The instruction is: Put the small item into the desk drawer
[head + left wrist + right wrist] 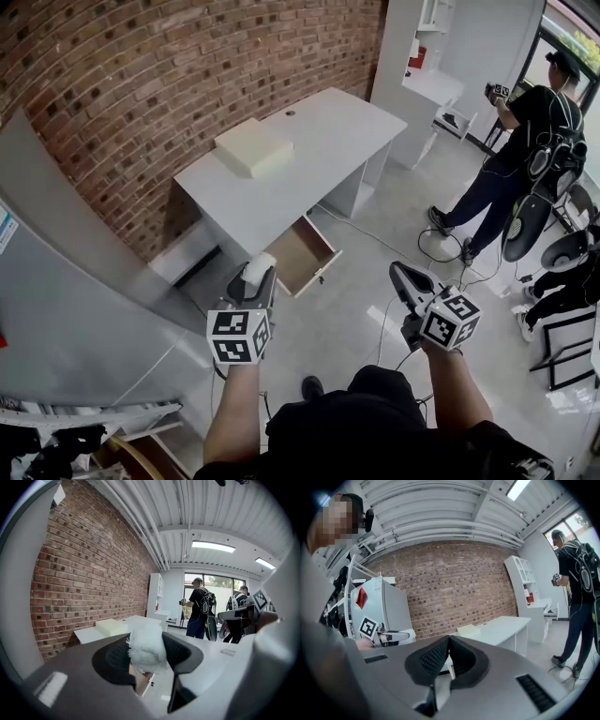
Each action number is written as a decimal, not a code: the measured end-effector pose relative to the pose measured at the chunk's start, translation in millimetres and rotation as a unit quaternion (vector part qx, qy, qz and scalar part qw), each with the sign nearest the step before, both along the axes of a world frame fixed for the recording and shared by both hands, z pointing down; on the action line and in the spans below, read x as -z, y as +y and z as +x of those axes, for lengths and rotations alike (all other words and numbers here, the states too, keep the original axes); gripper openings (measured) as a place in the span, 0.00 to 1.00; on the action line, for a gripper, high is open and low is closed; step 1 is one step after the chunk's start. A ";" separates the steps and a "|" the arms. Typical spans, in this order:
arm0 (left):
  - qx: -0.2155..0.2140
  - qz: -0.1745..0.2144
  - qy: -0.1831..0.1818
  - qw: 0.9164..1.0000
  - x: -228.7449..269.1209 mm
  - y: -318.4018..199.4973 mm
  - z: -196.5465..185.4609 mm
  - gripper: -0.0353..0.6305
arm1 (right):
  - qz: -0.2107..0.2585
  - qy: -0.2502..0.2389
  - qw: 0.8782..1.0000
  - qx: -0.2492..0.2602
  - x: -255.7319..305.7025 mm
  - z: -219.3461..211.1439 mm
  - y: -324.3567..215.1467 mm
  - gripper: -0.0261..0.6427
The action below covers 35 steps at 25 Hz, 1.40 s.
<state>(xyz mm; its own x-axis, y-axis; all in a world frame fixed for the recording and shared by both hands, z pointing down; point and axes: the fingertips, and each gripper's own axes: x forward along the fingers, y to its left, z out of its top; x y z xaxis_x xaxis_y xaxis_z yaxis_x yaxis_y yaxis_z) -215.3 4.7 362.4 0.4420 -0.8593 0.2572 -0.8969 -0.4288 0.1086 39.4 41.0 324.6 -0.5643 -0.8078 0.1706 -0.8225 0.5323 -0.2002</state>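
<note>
White fuzzy item (146,649) in left hand-held gripper (260,274); pads (115,660) black, cube (237,336) with black-and-white square markers. Ahead of it: white table (323,141), cream block (253,148), tan drawer (302,255) interior. Red-brown brick wall (187,66) beyond.

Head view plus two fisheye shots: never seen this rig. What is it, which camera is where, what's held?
No robot: a person holds a two-jaw gripper in each hand. The head view looks down from a camera on their head; the other two cameras ride on the grippers and look along the jaws. The left gripper clamps a white wad. The right gripper is shut and empty. Ahead stands a white desk with a cream block on top and its drawer open.
</note>
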 end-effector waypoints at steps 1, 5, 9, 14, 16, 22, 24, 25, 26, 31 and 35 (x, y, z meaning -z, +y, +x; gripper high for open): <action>0.002 -0.001 0.001 1.000 -2.0 0.2 -3.1 0.35 | 0.000 0.001 1.000 0.003 0.0 -3.5 -2.2 0.06; 0.014 -0.009 0.000 1.000 -11.9 -1.7 -13.8 0.35 | -0.002 -0.002 1.000 0.014 -3.7 -12.7 -10.7 0.06; 0.025 -0.027 -0.002 0.999 -21.8 -9.2 -17.2 0.35 | -0.017 -0.014 0.999 0.029 -13.7 -17.2 -23.1 0.06; 0.028 -0.035 -0.014 0.999 -31.4 -31.0 -5.4 0.35 | -0.024 -0.032 0.998 0.038 -25.8 -8.3 -53.4 0.06; 0.029 -0.036 -0.021 0.999 -32.9 -46.0 1.1 0.35 | -0.021 -0.041 0.998 0.042 -27.0 -3.2 -70.6 0.06; 0.022 -0.038 -0.041 0.998 -29.1 -99.2 36.6 0.35 | -0.028 -0.059 0.997 0.045 -36.7 28.6 -130.5 0.06; 0.023 -0.039 -0.047 0.998 -27.9 -117.5 47.7 0.35 | -0.035 -0.065 0.996 0.049 -42.1 38.6 -152.1 0.06; 0.024 -0.041 -0.049 0.998 -27.6 -126.4 53.1 0.35 | -0.038 -0.067 0.996 0.051 -44.1 43.0 -163.2 0.06; 0.025 -0.043 -0.053 0.997 -27.8 -134.8 58.2 0.35 | -0.041 -0.070 0.995 0.054 -45.8 46.5 -173.9 0.06; 0.033 -0.061 -0.060 0.996 -37.7 -166.3 79.9 0.35 | -0.055 -0.081 0.992 0.080 -57.5 55.1 -215.0 0.06; 0.041 -0.069 -0.049 0.996 -45.4 -179.7 96.2 0.35 | -0.067 -0.076 0.989 0.106 -66.6 59.6 -230.7 0.06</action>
<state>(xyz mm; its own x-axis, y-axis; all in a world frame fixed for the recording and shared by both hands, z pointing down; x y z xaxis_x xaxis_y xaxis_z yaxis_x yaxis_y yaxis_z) -119.1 -175.0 407.8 0.3388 -0.8448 0.4141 -0.9374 -0.3406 0.0721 99.1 -189.7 391.2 -0.7457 -0.6448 0.1678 -0.6504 0.6498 -0.3933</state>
